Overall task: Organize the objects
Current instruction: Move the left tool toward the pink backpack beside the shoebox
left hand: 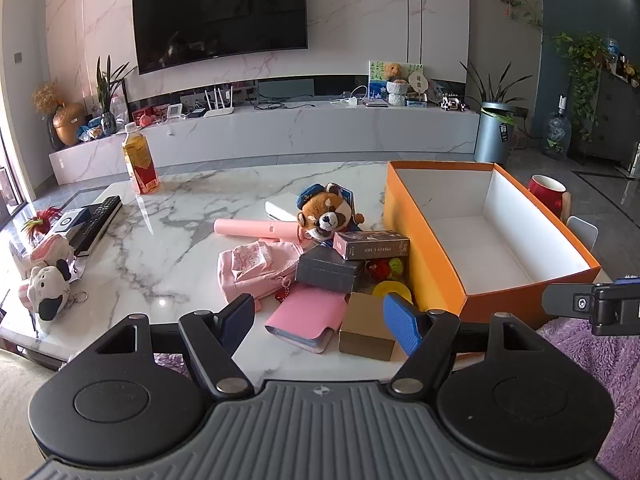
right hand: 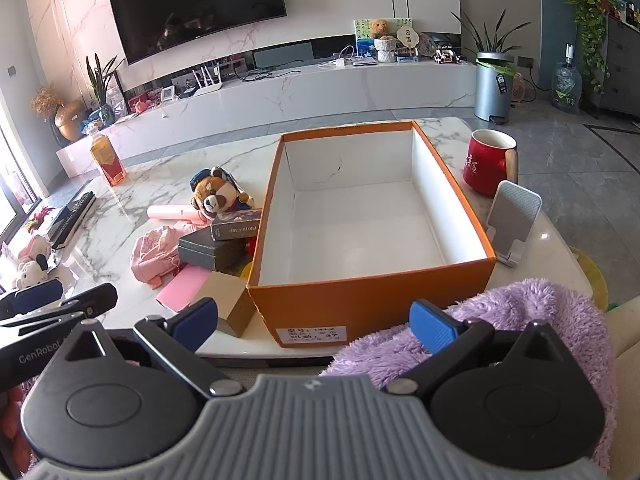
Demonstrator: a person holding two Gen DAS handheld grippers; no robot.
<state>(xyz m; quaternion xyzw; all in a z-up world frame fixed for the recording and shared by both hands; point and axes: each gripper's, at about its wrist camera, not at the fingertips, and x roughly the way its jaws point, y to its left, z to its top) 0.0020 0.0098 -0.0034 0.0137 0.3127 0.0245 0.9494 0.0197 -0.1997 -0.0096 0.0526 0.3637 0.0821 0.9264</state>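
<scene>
An empty orange box [left hand: 424, 240] [right hand: 360, 304] with a white inside stands on the marble table [left hand: 168, 248]. Left of it lies a pile: a plush raccoon [left hand: 326, 212] [right hand: 218, 194], a pink tube [left hand: 256, 229], a pink mini backpack [left hand: 256, 268] [right hand: 154, 256], two dark boxes [left hand: 372, 245] [left hand: 328, 270], a pink wallet [left hand: 306, 318] [right hand: 182, 290] and a tan cardboard box [left hand: 366, 328] [right hand: 230, 306]. My left gripper [left hand: 320, 320] hangs open just before the wallet and tan box. My right gripper [right hand: 314, 326] is open in front of the orange box's near wall. Neither holds anything.
A drink bottle [left hand: 140, 164], a remote [left hand: 98, 220] and a cow plush [left hand: 48, 292] sit on the table's left. A red mug [right hand: 488, 160] and a white phone stand [right hand: 514, 220] are right of the box. A purple fluffy cloth [right hand: 520, 320] lies at the near edge.
</scene>
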